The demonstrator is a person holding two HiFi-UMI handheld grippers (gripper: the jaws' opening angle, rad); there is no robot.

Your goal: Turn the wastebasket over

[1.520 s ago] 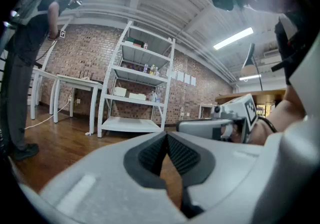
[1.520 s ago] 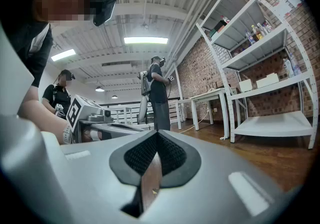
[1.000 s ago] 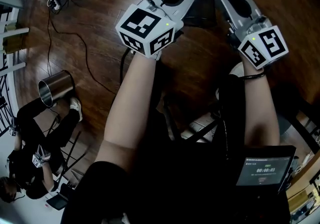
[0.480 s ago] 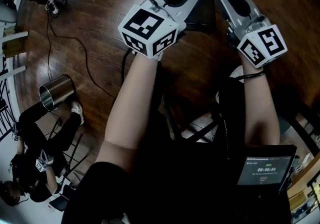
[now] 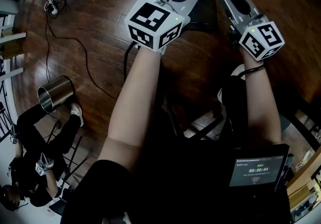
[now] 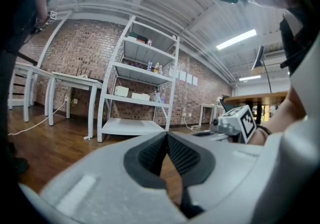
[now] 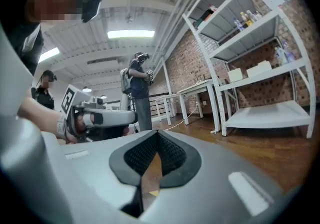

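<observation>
Since the earlier frames my left gripper (image 6: 166, 135) has drifted a little to the right and up in the head view, closing on the right gripper (image 7: 156, 134). The rest of the room sits where it was. Both tools are pinched closed with nothing between the pads, only bare wooden floor (image 5: 100, 12) showing past them, and both point roughly level, away from the job.

The wastebasket (image 5: 56, 93), a shiny metal cylinder, is well off to my left, near the edge of the head view, its open mouth showing. Whether it stands square or leans I cannot tell from here. Neither gripper view shows it.

I judge that the task has not really begun. To do it well I should turn toward the bin and open one tool wide. Then I would take the rim with one pad inside and one outside, steady the smooth wall with the other tool, and roll it over slowly so it does not skid.

In the way are a seated person (image 5: 35, 158), whose shoe (image 5: 76, 110) is just beside the bin, and a black cable (image 5: 75, 42) trailing across the floor towards it. Ahead stand a white shelf rack (image 6: 137, 87) and white tables (image 6: 60, 85).
</observation>
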